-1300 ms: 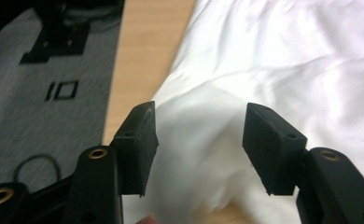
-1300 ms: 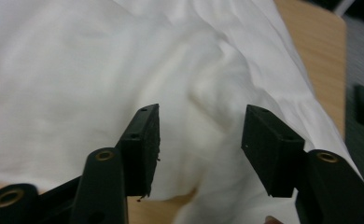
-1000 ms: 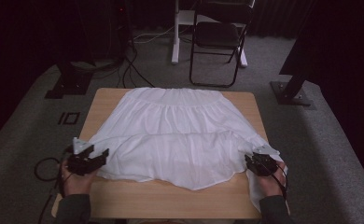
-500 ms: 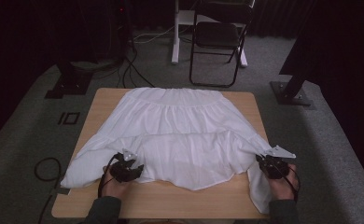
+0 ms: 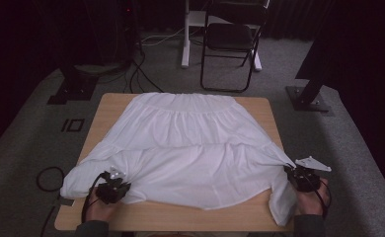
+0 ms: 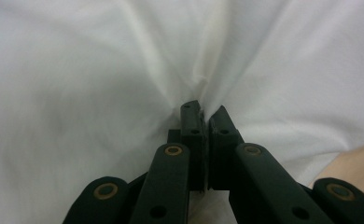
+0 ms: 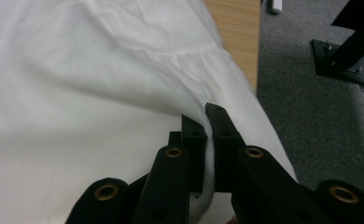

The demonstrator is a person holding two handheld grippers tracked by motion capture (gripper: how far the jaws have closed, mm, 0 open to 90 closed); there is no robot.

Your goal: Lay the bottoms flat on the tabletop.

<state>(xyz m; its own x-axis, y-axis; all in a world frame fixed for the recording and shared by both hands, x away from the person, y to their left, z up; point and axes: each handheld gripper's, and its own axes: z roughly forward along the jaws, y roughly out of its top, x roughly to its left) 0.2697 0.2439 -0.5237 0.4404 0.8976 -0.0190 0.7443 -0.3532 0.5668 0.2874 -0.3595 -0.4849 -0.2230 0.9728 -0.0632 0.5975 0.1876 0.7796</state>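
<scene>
White skirt (image 5: 190, 143) hides most tabletop (image 5: 259, 217); folding chair (image 5: 232, 39) cut off.

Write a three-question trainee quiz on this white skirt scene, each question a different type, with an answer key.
1. True or false: the left tongs are shut on the white skirt.
2. Where do the right tongs grip the skirt? A) at the waistband on the far side, B) at the near right corner by the wooden table's edge, C) at the middle of the hem.
3. Fill in: behind the table stands a black folding ____.

Key: 1 true; 2 B; 3 chair.
</scene>
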